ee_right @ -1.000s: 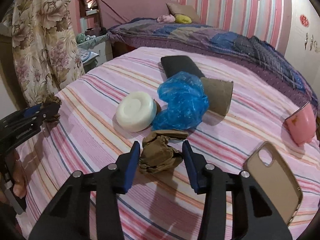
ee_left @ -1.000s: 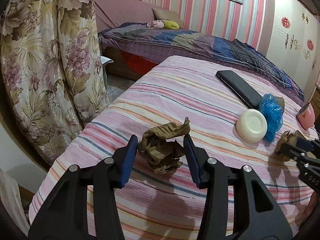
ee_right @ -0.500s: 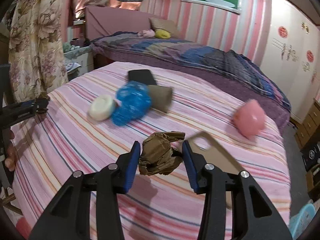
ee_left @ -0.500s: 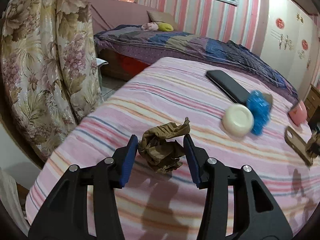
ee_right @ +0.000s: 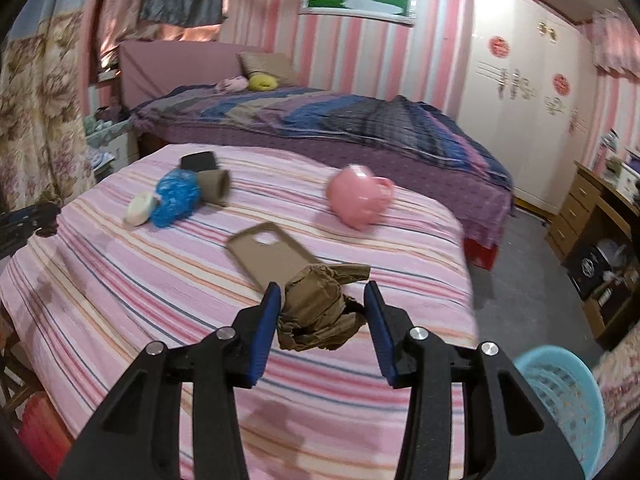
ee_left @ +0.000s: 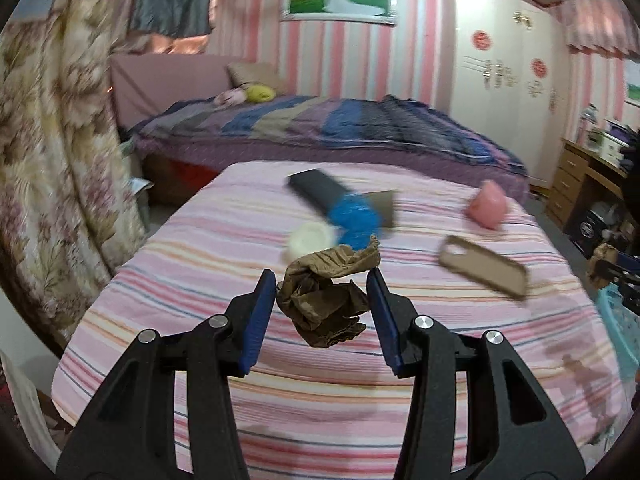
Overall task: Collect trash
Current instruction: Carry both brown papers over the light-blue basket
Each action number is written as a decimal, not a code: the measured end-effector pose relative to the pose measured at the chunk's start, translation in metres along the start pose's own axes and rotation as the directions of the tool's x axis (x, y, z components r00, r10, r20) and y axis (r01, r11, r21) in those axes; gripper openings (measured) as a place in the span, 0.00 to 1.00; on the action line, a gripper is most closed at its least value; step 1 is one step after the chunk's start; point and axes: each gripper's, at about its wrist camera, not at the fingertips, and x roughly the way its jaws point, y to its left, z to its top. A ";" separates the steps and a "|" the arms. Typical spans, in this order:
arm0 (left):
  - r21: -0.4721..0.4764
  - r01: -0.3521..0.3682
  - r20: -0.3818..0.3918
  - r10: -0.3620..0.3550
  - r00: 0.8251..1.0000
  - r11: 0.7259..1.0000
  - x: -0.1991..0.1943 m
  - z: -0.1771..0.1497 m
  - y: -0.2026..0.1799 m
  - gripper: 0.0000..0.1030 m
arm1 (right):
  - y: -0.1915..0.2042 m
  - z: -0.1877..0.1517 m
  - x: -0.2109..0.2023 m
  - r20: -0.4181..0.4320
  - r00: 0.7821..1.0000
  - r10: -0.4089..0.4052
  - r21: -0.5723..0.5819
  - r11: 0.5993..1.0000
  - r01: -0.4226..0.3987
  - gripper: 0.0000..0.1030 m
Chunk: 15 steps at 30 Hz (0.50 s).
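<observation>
In the left wrist view, the left gripper (ee_left: 322, 312) is clamping a crumpled brown paper wad (ee_left: 326, 300) at lower centre, hanging above the striped bed (ee_left: 200, 280); open bedding is lying toward the left edge.

In the right wrist view, the right gripper (ee_right: 320, 320) is pinching another brown paper wad (ee_right: 320, 312) at lower centre, possibly overlapping the tan phone case (ee_right: 268, 256). A blue basket (ee_right: 560, 400) is sitting lower right, past the bed's edge.

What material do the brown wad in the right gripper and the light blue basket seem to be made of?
Brown wad: probably kraft paper, matte, with sharp stiff creases.
Light blue basket: apparently moulded plastic, slightly glossy, with a lattice of small holes in its wall.
</observation>
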 end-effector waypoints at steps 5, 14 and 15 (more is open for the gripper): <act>0.049 0.070 0.005 -0.070 0.998 0.996 -0.016 0.001 -0.052 0.45 | -0.046 -0.013 -0.022 0.009 0.998 -0.061 0.054 0.997 0.060 0.42; 0.121 0.219 0.005 -0.221 0.975 0.968 -0.031 -0.006 -0.153 0.45 | -0.117 -0.038 -0.050 0.009 0.987 -0.158 0.147 0.977 0.155 0.42; 0.130 0.239 -0.001 -0.241 0.971 0.962 -0.031 -0.007 -0.164 0.45 | -0.133 -0.044 -0.057 0.006 0.982 -0.188 0.167 0.968 0.185 0.42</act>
